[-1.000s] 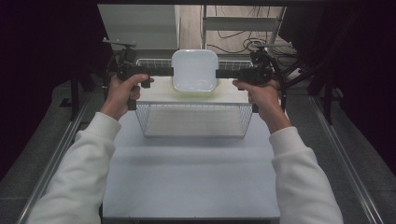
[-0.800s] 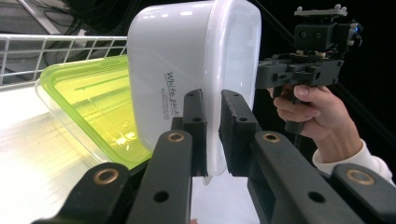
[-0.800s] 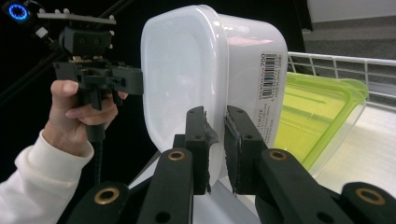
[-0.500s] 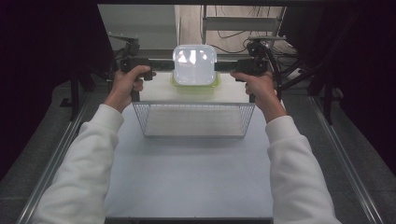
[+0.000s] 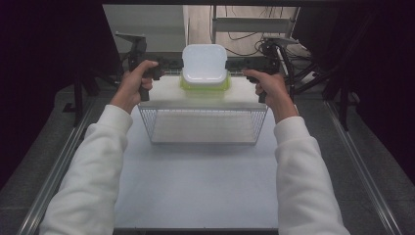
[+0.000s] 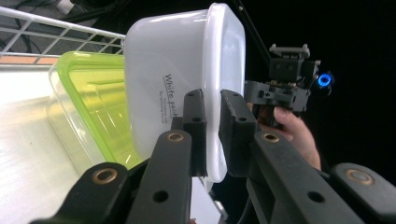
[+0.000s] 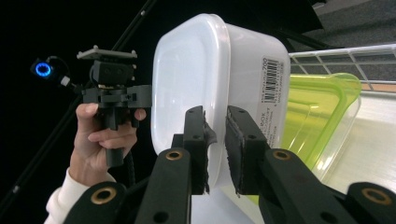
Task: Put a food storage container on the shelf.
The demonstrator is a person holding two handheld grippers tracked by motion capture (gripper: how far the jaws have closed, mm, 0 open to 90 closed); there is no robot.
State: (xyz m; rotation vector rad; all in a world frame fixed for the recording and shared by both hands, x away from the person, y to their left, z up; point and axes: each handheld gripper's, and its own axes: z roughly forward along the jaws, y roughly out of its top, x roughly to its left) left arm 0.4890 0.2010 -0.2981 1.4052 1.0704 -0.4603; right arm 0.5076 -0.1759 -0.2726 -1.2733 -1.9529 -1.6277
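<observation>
You have the white lidded container (image 5: 204,63) lifted at top centre, left gripper (image 5: 169,63) and right gripper (image 5: 235,64) clamped on its rim; the green container (image 5: 205,84) and wire basket (image 5: 203,125) wait below.

A white rectangular tabletop (image 5: 195,186) fills the frame's centre, bearing a wire mesh basket (image 5: 203,125) at its upper middle.

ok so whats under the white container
A yellow-green container sits directly under the white container, resting on a white board across the wire basket. The yellow-green container's inside is covered, so any contents cannot be seen.
</observation>
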